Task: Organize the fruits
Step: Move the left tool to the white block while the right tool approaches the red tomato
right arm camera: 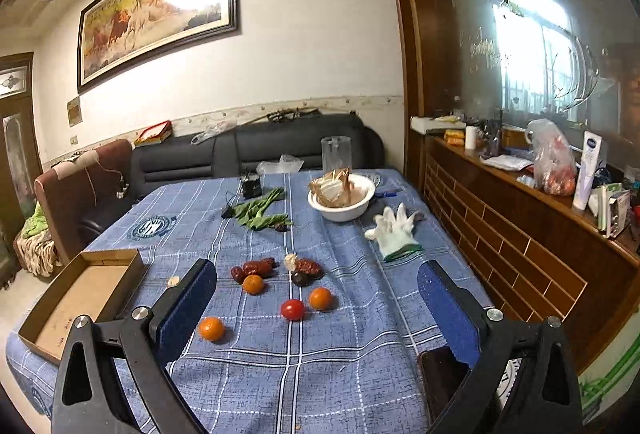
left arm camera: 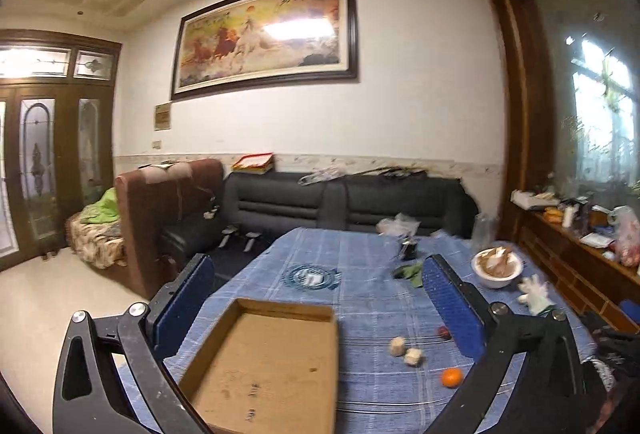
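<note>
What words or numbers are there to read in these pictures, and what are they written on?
None reads clearly.
Painting: brush characters near the top edge, too blurred.
Round emblem on the tablecloth: lettering too small.
Cardboard box: faint marks on its floor, unreadable.
White tube on the sideboard: blue oval logo, blurred.
Wall plaque: unreadable.

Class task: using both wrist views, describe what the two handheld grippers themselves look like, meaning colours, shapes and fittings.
The left gripper and right gripper look alike: each has two flat rectangular fingers faced with dark blue, finely textured pads, carried on black angular linkage arms with triangular cut-outs. Round silver pivot bolts sit at the joints. No cables, sleeves or hands show.
</note>
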The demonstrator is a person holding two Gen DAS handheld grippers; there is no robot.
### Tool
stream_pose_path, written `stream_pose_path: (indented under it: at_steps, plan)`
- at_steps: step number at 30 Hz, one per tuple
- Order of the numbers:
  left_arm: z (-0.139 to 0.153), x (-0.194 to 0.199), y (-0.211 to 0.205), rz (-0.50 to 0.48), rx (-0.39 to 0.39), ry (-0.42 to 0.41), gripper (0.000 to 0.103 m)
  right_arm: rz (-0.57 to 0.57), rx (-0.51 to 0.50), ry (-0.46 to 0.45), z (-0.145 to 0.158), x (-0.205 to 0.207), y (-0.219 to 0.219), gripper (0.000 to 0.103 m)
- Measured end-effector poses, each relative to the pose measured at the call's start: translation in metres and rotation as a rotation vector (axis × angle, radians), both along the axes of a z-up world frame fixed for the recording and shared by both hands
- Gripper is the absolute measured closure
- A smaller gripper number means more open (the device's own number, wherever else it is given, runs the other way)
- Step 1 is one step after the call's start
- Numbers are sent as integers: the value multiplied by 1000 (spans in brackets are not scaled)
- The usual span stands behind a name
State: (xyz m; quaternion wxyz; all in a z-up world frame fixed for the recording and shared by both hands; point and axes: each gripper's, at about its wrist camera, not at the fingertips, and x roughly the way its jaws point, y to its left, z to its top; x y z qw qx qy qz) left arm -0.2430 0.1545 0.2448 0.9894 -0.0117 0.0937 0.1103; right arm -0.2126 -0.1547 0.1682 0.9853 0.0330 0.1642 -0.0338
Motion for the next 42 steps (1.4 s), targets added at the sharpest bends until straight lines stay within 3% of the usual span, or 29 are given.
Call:
stream_pose_path:
  at_steps: [4,12,20,23,33,42]
  plan:
    - [-7,21,2,19,8,50,0,-24,-6,-72,7,-5,-2,0]
    - [-65,102,15,-89,-157,307,0,75,49,120,-28,61,9,0]
    - [-116,156,-5,-131,-180,457,0,141,69,284,-78,109,10,2]
    - [-132,168,-18,-151,-153,504,0,150,52,306,-87,115,14,9]
    - [-135,171,-57,-152,19,487,0,151,40,351,-104,126,16,13]
    - [-144,173,-56,-155,15,523,0,144,60,374,-108,127,14,13]
